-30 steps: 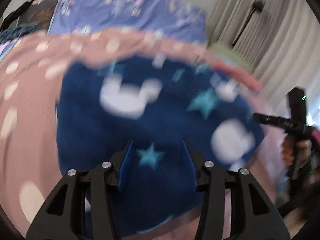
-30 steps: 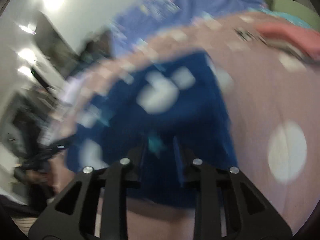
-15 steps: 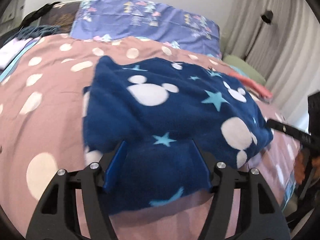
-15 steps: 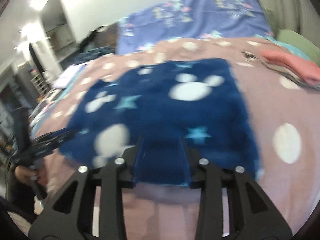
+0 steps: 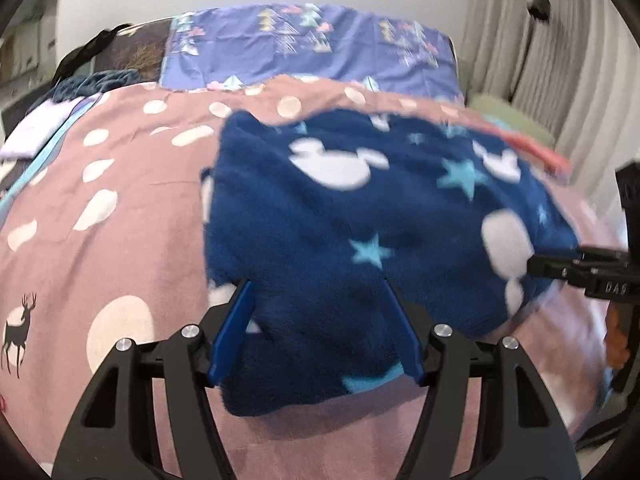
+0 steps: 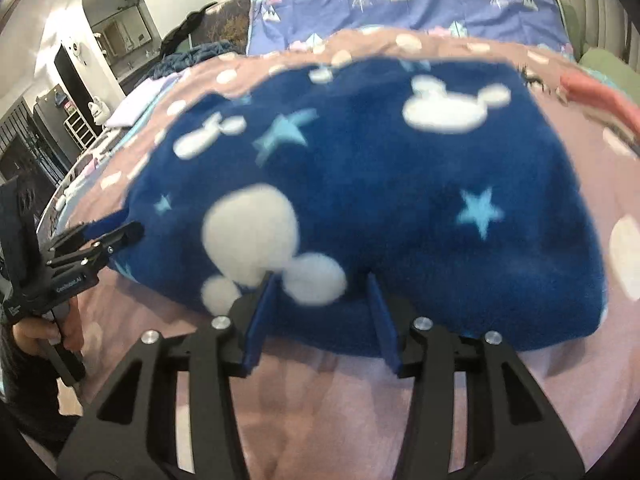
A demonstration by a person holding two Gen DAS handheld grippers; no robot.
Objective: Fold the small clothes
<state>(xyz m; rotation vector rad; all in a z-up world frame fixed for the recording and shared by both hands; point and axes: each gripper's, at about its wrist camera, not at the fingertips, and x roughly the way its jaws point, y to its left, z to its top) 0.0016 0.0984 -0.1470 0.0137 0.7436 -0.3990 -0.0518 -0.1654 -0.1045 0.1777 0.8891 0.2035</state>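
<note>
A dark blue fleece garment (image 5: pixel 360 216) with white mouse-head shapes and light blue stars lies folded on the pink dotted bedspread (image 5: pixel 120 208). It also shows in the right wrist view (image 6: pixel 360 184). My left gripper (image 5: pixel 316 292) is open, its blue fingers straddling the garment's near left edge. My right gripper (image 6: pixel 320 284) is open, its fingers on either side of the near right edge. Each gripper shows in the other's view, at the garment's side: the right one (image 5: pixel 576 268) and the left one (image 6: pixel 100 244).
A purple patterned pillow (image 5: pixel 312 52) lies at the head of the bed. A folded coral-pink cloth (image 6: pixel 600 96) and a green cushion (image 5: pixel 508 120) sit at the far right. Curtains (image 5: pixel 560 60) hang on the right. Dark clothes (image 5: pixel 100 80) and white cloth lie at the far left.
Both grippers have opened wide and pulled back slightly toward the near edge of the garment. The garment now rests on the bed, folded over.
</note>
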